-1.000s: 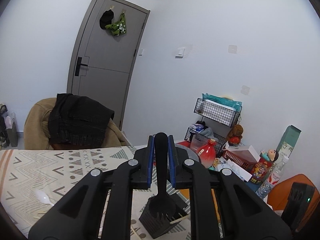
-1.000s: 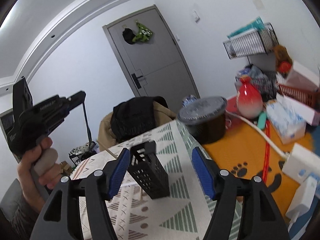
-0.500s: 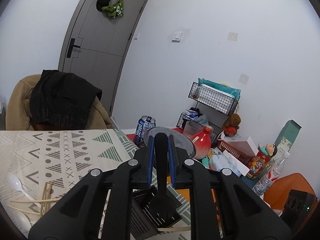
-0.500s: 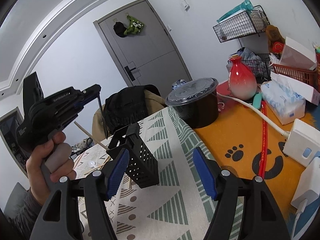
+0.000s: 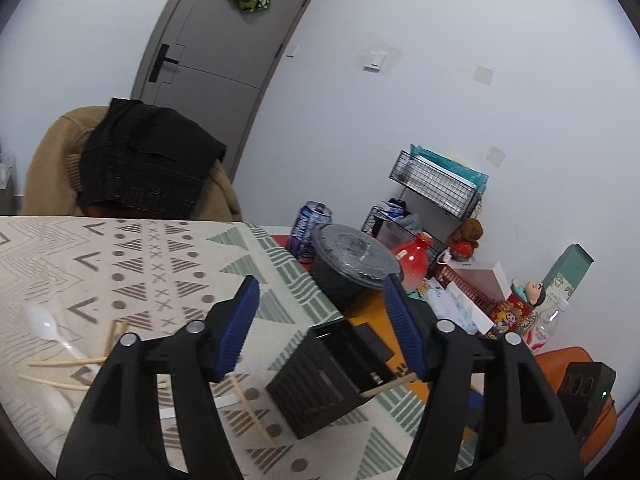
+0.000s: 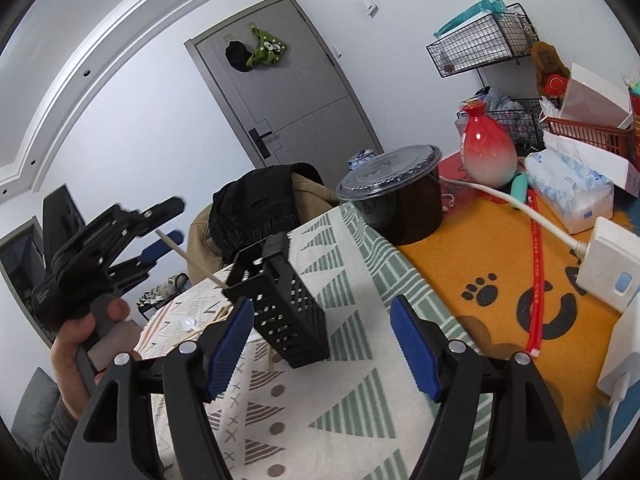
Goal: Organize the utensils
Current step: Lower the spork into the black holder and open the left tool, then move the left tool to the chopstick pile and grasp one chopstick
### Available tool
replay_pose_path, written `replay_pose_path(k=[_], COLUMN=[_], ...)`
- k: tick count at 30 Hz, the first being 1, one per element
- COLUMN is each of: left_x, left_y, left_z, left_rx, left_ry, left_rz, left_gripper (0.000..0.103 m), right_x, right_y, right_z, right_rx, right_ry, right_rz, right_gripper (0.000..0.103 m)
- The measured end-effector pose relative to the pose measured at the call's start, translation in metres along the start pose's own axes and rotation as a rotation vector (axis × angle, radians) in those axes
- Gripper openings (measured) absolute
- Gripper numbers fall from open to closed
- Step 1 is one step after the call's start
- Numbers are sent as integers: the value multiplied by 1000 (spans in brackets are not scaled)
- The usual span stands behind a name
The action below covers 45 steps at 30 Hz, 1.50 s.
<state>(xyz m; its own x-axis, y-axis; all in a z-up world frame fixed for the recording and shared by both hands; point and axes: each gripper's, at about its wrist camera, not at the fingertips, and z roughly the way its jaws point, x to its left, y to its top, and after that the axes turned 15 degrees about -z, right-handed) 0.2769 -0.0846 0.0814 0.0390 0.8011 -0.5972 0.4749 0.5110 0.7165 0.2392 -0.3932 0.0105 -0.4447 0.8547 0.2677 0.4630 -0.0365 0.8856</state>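
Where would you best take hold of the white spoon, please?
The spoon lies flat on the cloth, so come from above, jaws across its handle just behind the bowl; chopsticks cross the handle's lower end.

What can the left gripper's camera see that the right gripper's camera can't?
Only the left wrist view shows the white plastic spoon on the tablecloth and the blue drink can. Only the right wrist view shows the person's hand holding the left gripper, whose jaws are opening, and the white power strip. Both show the black utensil holder, a chopstick poking from it, and the red vase.
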Motion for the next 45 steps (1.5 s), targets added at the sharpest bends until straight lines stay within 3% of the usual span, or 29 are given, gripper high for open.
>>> replay_pose_path(k=[3, 10, 26, 32, 45], left_x=[16, 45, 100, 119, 149], left_y=[7, 13, -4, -16, -45], left_z=[-20, -59, -112, -121, -106], left_rx=[-14, -31, 42, 74, 202], left_ry=[49, 126, 251, 292, 340], left_rz=[-9, -4, -24, -42, -67], left_gripper=[82, 92, 94, 94, 55], right_x=[8, 27, 66, 80, 105], right_y=[0, -2, -21, -29, -38], right_z=[0, 0, 17, 28, 49], right_rx=[-2, -6, 75, 118, 189], right_ry=[12, 21, 66, 106, 163], right_rz=[2, -4, -53, -70, -113], right_gripper=[76, 95, 95, 90, 75])
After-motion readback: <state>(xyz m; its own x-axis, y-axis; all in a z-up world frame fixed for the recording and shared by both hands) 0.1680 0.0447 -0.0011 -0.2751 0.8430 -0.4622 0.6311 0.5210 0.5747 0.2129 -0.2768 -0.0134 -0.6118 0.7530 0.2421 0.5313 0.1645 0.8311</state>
